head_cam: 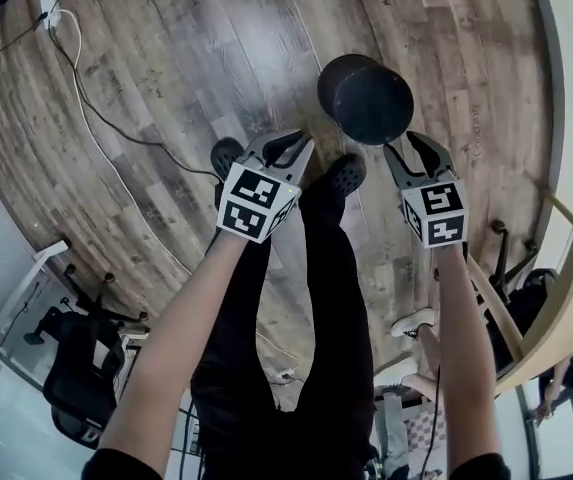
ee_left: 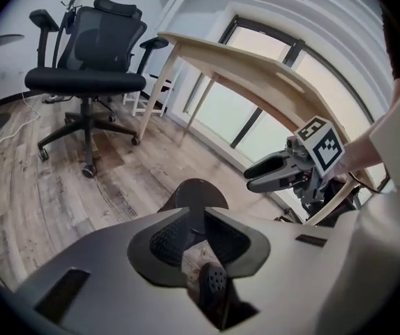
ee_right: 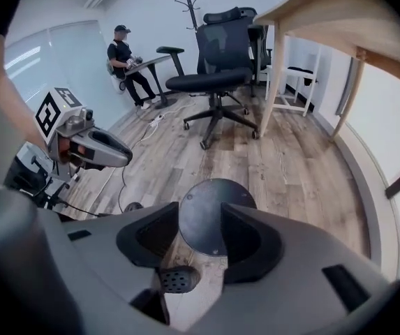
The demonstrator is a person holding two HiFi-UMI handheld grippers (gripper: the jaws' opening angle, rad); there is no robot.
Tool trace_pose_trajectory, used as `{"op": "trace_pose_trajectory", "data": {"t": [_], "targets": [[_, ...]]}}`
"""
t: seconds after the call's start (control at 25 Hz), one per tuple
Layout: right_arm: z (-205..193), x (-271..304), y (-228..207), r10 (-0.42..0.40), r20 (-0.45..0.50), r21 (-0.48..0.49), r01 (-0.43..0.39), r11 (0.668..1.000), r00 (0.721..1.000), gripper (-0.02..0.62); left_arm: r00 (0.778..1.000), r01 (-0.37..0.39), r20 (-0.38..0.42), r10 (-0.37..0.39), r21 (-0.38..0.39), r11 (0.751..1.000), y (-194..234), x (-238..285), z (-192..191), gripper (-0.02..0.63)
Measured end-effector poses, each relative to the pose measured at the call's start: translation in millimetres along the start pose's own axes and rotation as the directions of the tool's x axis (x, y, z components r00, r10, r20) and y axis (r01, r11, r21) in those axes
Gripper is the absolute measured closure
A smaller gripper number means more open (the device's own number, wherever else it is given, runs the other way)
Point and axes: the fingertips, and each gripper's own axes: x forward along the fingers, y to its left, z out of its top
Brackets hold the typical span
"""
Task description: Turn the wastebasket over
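The black round wastebasket (head_cam: 366, 98) stands on the wood floor with its flat closed end facing up. In the head view both grippers hang just above it on the near side. My left gripper (head_cam: 291, 148) is off its left flank; its jaws are parted by only a narrow slit with nothing in them. My right gripper (head_cam: 418, 153) is by its right edge, open and empty. The left gripper view shows the wastebasket (ee_left: 196, 190) just beyond the left gripper (ee_left: 197, 218). In the right gripper view the wastebasket's flat end (ee_right: 213, 211) shows through the gap of the right gripper (ee_right: 213, 232).
The person's dark perforated shoes (head_cam: 344, 173) stand just short of the wastebasket. A white cable (head_cam: 96, 118) runs over the floor at left. An office chair (ee_left: 88, 82) and a pale wooden table (ee_left: 255, 68) stand beyond; another person (ee_right: 126, 58) sits at a far desk.
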Motion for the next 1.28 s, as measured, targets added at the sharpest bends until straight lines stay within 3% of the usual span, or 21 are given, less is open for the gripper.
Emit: {"op": "trace_pose_trajectory", "data": {"t": [0.04,0.16,0.48,0.64,0.76,1.08,1.28], "targets": [[-9.2,10.2,-5.3,0.001,-0.024,-0.001,-0.001,1.0,1.0,0.385,1.0,0.004,-0.006,-0.004,-0.008,1.0,2.2,9.4,-6.0,0.512],[-34.1,37.7,-21.2,0.013,-0.076,0.014,-0.012,1.0,0.997,0.33,1.0,0.013,-0.022,-0.013,-0.018,1.0,6.3,35.8,-21.0,0.46],[-60.3,88.6,-74.5,0.021,-0.095,0.166,-0.005,0.986,0.995,0.246,0.996,0.077,-0.04,-0.08,-0.069,0.995,13.1,104.4,-37.5,0.299],[-65.1,108.7,-84.6,0.065,-0.099,0.238,-0.039,0.97,0.993,0.227,0.994,0.089,-0.049,-0.096,-0.137,0.987,18.2,133.1,-43.8,0.272],[-68.2,121.8,-86.5,0.086,-0.107,0.227,-0.06,0.972,0.991,0.219,0.993,0.09,-0.055,-0.1,-0.164,0.982,19.9,151.4,-46.5,0.267],[-71.9,132.0,-84.5,0.222,-0.061,0.287,-0.196,0.938,0.973,0.187,0.989,0.094,-0.101,-0.106,-0.118,0.989,20.2,175.9,-42.9,0.265],[-72.9,132.6,-83.6,0.244,-0.074,0.313,-0.21,0.926,0.967,0.189,0.989,0.084,-0.108,-0.098,-0.127,0.988,22.3,180.0,-42.9,0.258]]}}
